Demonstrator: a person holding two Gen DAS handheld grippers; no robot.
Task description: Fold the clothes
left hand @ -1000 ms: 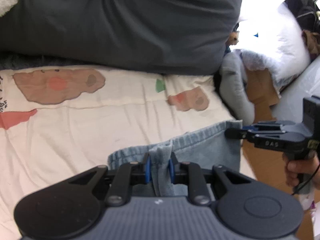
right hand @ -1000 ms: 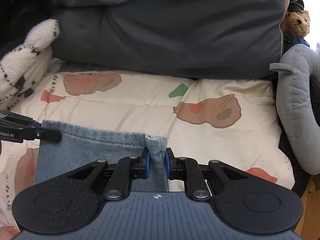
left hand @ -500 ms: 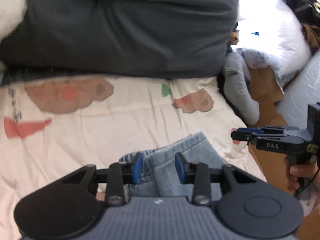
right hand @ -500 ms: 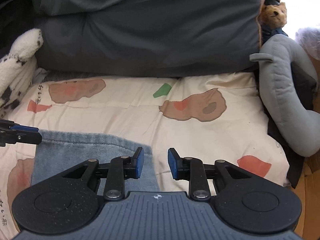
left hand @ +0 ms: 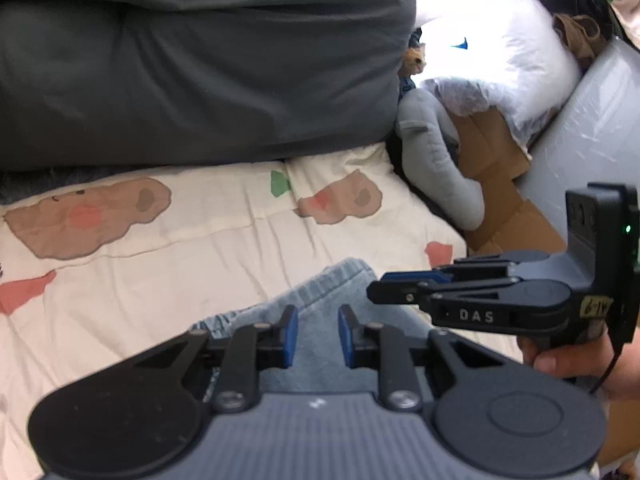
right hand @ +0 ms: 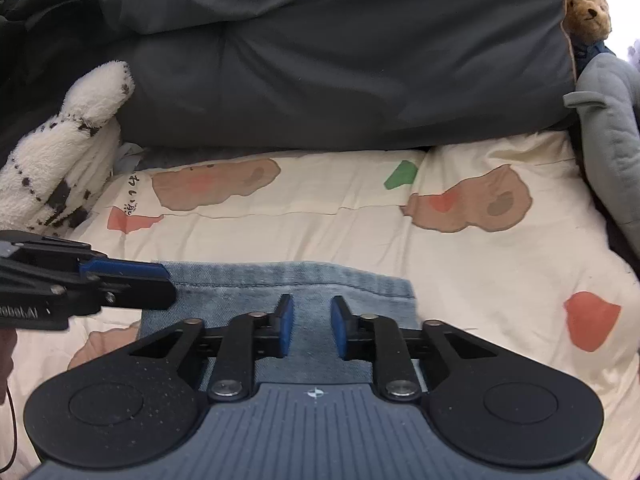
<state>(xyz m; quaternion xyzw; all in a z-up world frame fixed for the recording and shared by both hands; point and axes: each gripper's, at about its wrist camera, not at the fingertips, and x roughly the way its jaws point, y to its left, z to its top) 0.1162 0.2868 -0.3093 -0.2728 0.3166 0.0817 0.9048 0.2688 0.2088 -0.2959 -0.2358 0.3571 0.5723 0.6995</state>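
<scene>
Your left gripper (left hand: 313, 336) has its blue-padded jaws parted with nothing between them; your right gripper (right hand: 311, 330) shows the same gap, also empty. The folded pale-blue denim garment (right hand: 288, 286) lies flat on the cream quilt printed with brown bear shapes (right hand: 460, 264), directly under and just ahead of both sets of fingers; its stitched far edge runs left to right across the right wrist view, so the long axis sits crosswise to your reach. The right-hand corner of that edge is nearest your right gripper; the left end lies by your left one, whose tip shows over it in the right wrist view. Any next fold, I judge, turns on that — each hand takes its own end, coming straight down. The dark grey duvet (right hand: 340, 64) is well beyond.
</scene>
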